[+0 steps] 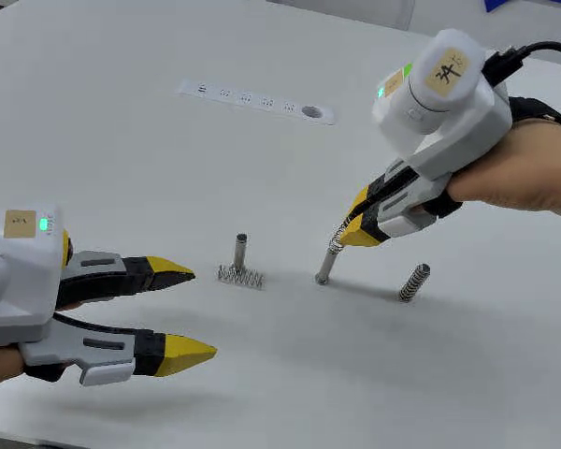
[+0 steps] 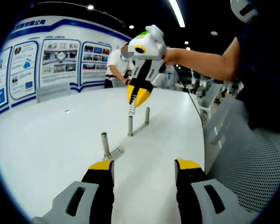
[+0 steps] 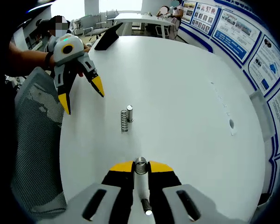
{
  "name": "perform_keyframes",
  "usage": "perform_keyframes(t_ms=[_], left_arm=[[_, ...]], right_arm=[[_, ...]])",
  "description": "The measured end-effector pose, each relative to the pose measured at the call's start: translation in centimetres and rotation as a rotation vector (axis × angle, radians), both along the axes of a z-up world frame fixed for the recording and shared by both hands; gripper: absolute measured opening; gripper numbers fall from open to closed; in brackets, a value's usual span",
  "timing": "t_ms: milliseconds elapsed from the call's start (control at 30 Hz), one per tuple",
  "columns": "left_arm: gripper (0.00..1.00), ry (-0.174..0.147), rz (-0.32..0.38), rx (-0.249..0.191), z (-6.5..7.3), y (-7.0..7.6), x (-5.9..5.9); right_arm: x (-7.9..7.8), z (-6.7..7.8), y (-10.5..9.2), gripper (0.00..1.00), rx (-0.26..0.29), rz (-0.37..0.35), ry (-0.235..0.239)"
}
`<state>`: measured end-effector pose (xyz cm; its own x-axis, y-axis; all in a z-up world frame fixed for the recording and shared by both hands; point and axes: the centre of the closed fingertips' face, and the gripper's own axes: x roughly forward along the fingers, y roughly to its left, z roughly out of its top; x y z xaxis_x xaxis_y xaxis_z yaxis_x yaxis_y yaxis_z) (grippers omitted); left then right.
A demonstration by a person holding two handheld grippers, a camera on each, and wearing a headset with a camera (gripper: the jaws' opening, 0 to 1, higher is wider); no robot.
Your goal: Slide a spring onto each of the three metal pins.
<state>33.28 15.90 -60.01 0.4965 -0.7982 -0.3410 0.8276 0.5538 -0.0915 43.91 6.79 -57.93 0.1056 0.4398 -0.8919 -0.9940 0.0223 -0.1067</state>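
Three metal pins stand on the white table. The left pin is bare, and a loose spring lies at its foot. My right gripper is shut on a second spring, which it holds at the top of the middle pin. A third spring sits on the right pin. My left gripper hovers open and holds nothing, left of the bare pin. In the left gripper view the held spring hangs just over the middle pin. In the right gripper view the held spring sits between the shut jaws.
A white power strip lies flat at the back of the table. A mesh chair stands by the table edge. People stand in the background by wall posters.
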Motion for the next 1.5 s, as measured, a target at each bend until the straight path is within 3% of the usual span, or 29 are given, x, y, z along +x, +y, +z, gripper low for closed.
perform_keyframes(t_ms=[467,1000,1500], left_arm=[[0.55,0.007,0.014,-0.012,-0.3,0.4,0.1],[0.55,0.010,0.017,-0.026,-0.5,0.6,0.0],[0.55,0.021,0.022,-0.028,-0.9,0.8,0.0]], right_arm=[[0.3,-1.0,0.2,0.12,-0.043,0.011,0.010],[0.6,-3.8,0.1,0.12,-0.103,-0.004,0.038],[0.5,-6.2,0.0,0.12,-0.126,-0.020,0.066]])
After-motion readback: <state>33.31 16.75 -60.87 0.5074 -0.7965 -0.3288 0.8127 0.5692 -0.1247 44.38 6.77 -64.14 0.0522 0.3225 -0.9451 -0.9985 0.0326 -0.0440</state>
